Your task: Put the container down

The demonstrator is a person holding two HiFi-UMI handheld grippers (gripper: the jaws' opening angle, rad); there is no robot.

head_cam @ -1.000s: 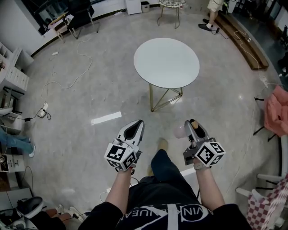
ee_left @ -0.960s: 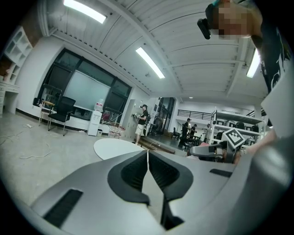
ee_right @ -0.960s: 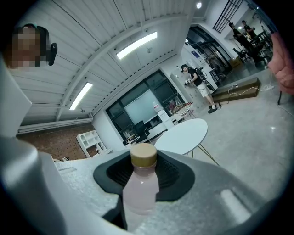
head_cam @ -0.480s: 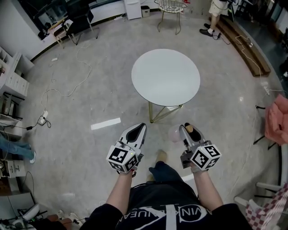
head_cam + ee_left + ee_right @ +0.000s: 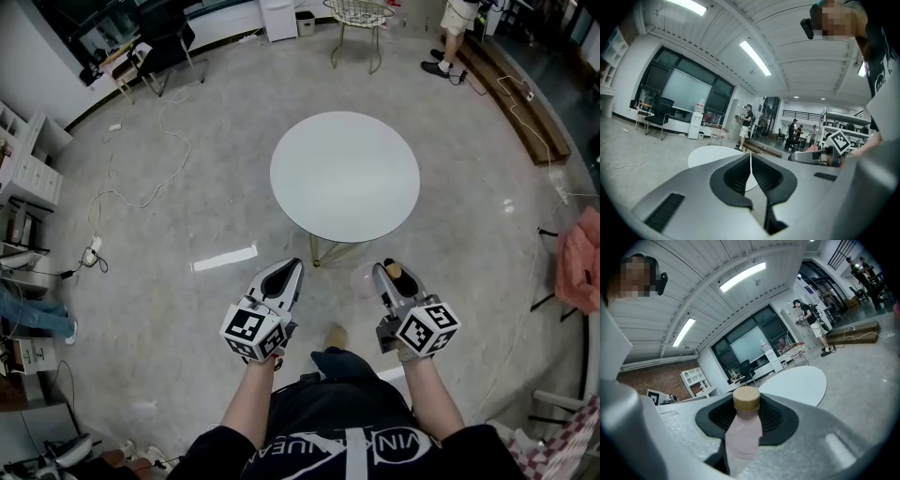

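The container is a pale pink bottle (image 5: 743, 430) with a tan cap, standing between the jaws of my right gripper (image 5: 746, 414), which is shut on it. From the head view the bottle (image 5: 365, 279) leans left out of the right gripper (image 5: 387, 274) above the floor. My left gripper (image 5: 290, 269) is level beside it, a short way to the left. Its jaws meet with nothing between them, as the left gripper view (image 5: 751, 160) shows. A round white table (image 5: 345, 176) on thin gold legs stands just ahead of both grippers.
A wire chair (image 5: 359, 14) and a person's legs (image 5: 450, 33) are beyond the table. An office chair (image 5: 167, 39) and white shelves (image 5: 26, 155) are at the left, and cables (image 5: 141, 192) trail across the floor. A pink cloth (image 5: 575, 261) hangs at the right.
Both grippers have moved forward together and the round table now lies closer to them. The bottle stays in the right gripper, and the left jaws stay together.
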